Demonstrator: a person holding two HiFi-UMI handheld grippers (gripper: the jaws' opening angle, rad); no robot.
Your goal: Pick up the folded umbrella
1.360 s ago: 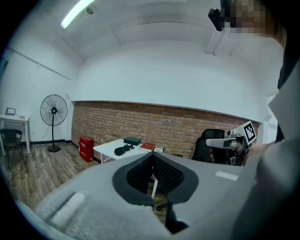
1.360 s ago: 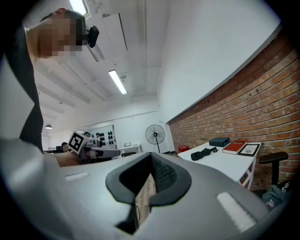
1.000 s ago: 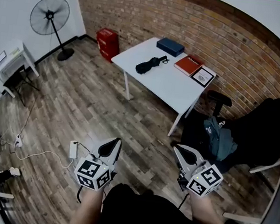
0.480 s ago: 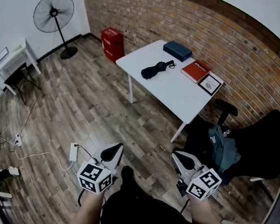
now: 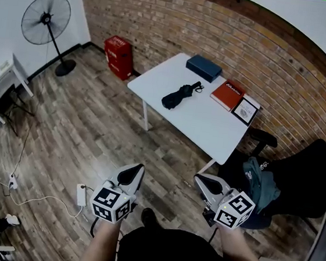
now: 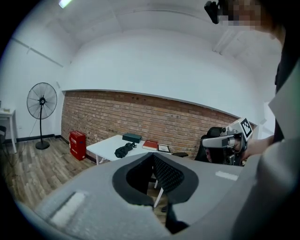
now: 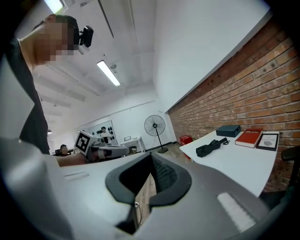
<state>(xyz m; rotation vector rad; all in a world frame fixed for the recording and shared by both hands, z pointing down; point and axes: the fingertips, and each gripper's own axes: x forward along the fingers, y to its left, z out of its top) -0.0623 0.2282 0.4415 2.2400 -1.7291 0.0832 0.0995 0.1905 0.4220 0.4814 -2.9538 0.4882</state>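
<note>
The folded black umbrella (image 5: 179,95) lies on the white table (image 5: 210,126) by the brick wall, well ahead of both grippers. My left gripper (image 5: 139,168) and right gripper (image 5: 198,178) are held low over the wooden floor, side by side, both shut and empty, pointing toward the table. In the left gripper view the umbrella (image 6: 124,150) is small on the table beyond the closed jaws (image 6: 152,157), with the right gripper (image 6: 225,140) off to the side. From the right gripper (image 7: 151,159), the umbrella (image 7: 211,147) lies to the right.
On the table are a dark blue box (image 5: 204,67), a red book (image 5: 228,94) and a framed picture (image 5: 246,110). A black chair with a teal bag (image 5: 260,179) stands right of the table. A red box (image 5: 118,50), a standing fan (image 5: 45,20) and a floor power strip (image 5: 81,194) lie left.
The person has walked toward the table, so it and the umbrella sit nearer and larger in the head view. Both grippers travelled along, still shut and empty.
</note>
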